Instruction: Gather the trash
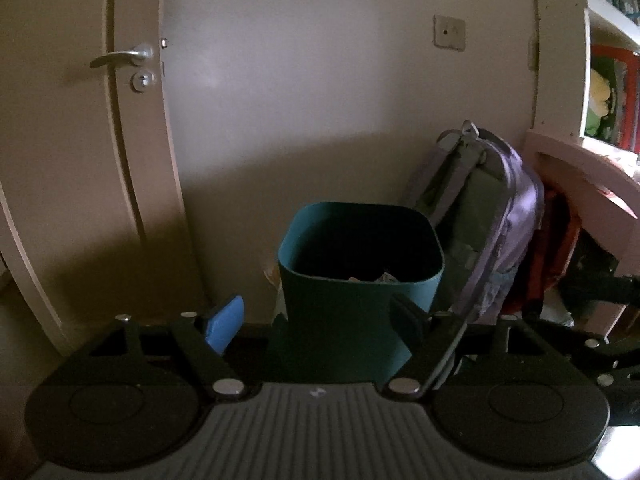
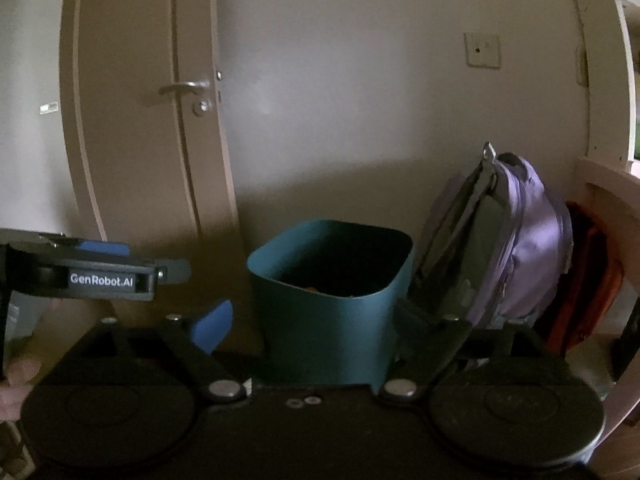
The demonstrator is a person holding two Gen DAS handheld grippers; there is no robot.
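Both sets of jaws stand wide with nothing between them. The left gripper [image 1: 316,320] frames the teal bin [image 1: 360,276] between its blue pad [image 1: 224,328] at about eight o'clock and its dark finger at four o'clock; the right gripper [image 2: 308,328] frames the same bin the same way. Neither carries any trash, and no loose trash shows outside the bin in either view.

Nearest in the right wrist view, the left gripper's body juts in level from nine o'clock, with part of the person's hand [image 2: 20,376] below it at eight o'clock. Just beyond the fingertips the bin sits at centre, open-topped — scraps of paper lie inside near its front rim [image 1: 384,278]. At two o'clock from the bin a lilac backpack [image 1: 496,220] leans just beside it, something red [image 1: 556,248] tucked behind. Farther back stand the pale wall and, at ten o'clock, a door with a lever handle [image 1: 120,56].

With both jaws empty over the bin, the drop looks done, so the step in hand is probably turning away to find more. Doing that well means keeping the jaws spread, clearing the bin's rim and the backpack strap — and keeping the two grippers apart, since they sit close side by side.
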